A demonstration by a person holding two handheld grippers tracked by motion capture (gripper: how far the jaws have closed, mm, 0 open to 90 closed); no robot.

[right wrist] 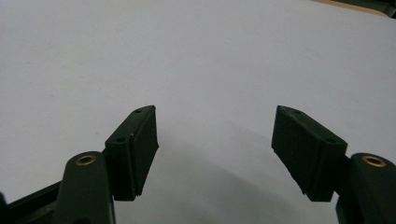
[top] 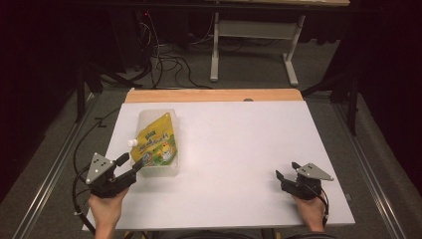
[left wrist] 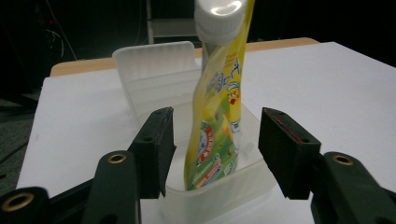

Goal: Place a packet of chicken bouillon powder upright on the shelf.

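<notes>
My left gripper [left wrist: 215, 140] gapes wide around the clear tub [left wrist: 154, 70] holding a yellow spout pouch [left wrist: 217, 121]; my right gripper [right wrist: 215, 149] spreads wide over the white table [right wrist: 210, 46].

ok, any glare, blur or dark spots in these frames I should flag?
High view: surroundings very dark, the white table top evenly lit, the image soft. Left gripper view: glare on the white screw cap of the yellow spouted pouch in the clear plastic tray; near jaws slightly soft. Right gripper view: soft shadow on the table between the open jaws of the right gripper.

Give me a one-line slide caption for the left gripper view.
Open left tool straddling the near end of a clear tray that holds a yellow pouch with a white cap.
</notes>
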